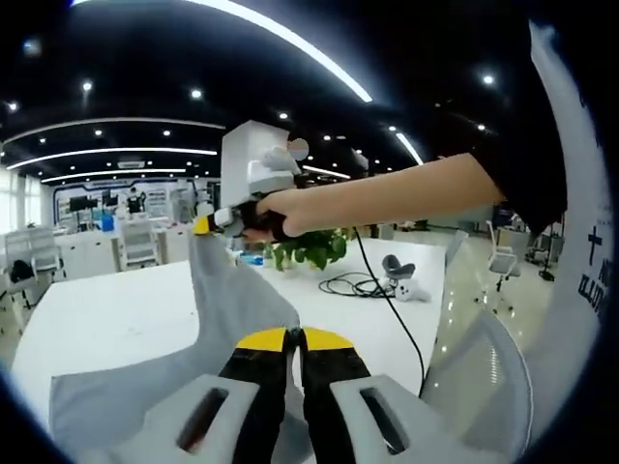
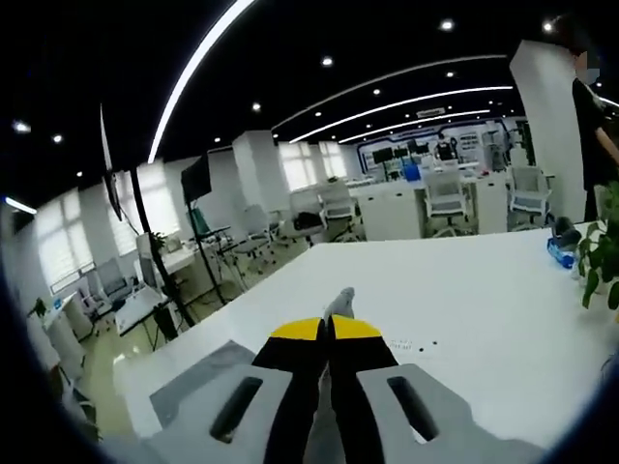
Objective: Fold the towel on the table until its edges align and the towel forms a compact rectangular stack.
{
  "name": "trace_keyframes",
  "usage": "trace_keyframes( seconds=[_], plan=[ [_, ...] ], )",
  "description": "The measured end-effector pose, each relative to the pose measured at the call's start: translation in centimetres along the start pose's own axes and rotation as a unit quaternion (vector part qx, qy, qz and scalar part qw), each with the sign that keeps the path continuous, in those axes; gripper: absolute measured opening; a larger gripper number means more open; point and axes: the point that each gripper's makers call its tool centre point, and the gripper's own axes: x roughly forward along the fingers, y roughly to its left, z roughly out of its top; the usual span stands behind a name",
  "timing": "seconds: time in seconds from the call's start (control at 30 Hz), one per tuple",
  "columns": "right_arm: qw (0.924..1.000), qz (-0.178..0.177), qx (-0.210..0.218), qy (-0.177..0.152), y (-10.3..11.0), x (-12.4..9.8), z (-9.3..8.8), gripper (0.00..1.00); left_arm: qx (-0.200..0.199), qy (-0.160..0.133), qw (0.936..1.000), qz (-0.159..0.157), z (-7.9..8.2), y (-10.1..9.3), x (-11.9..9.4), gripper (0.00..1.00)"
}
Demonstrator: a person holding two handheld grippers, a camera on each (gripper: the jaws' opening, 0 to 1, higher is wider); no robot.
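Around your work, the white table (image 1: 116, 314) carried a potted green plant (image 1: 309, 249), a coiled black cable (image 1: 353, 284) and a small grey-and-white object (image 1: 401, 277) near its far edge, and a grey mesh chair back (image 1: 479, 387) stood close at the right of the left gripper view. In the right gripper view, a black stand (image 2: 160, 266) rose off the table's left side, a blue object (image 2: 561, 253) lay beside the plant's leaves, and a person in a dark top (image 2: 592, 135) stood at the far right among desks and white chairs. Nothing lay between your grippers and the cloth. Your left gripper (image 1: 294, 335) had its yellow-tipped jaws pressed together, pinching the near edge of the grey towel (image 1: 227, 309), which was lifted off the table and stretched up toward your other hand. In the left gripper view, your right gripper (image 1: 215, 222) held the towel's far corner raised above the table, and in its own view its jaws were squeezed tight on a small peak of grey cloth. White lettering ran along the dark sleeve at the right of the left gripper view, too cropped for you to read.
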Motion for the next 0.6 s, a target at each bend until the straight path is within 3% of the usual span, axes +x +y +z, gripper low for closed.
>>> trace_keyframes(
  seconds=[0.33, 0.6],
  plan=[
    [0.9994, 0.033, -0.014, -0.001, 6.4, 3.8, -0.1, 0.0, -0.005, -0.001, 0.9989, 0.046, -0.2, 5.1, -4.8, 0.04],
    [0.9983, 0.047, -0.035, 0.001, 9.3, 6.6, -0.5, 0.0, -0.001, 0.007, 0.9985, 0.054, -1.3, 7.8, -7.6, 0.04]
  ],
)
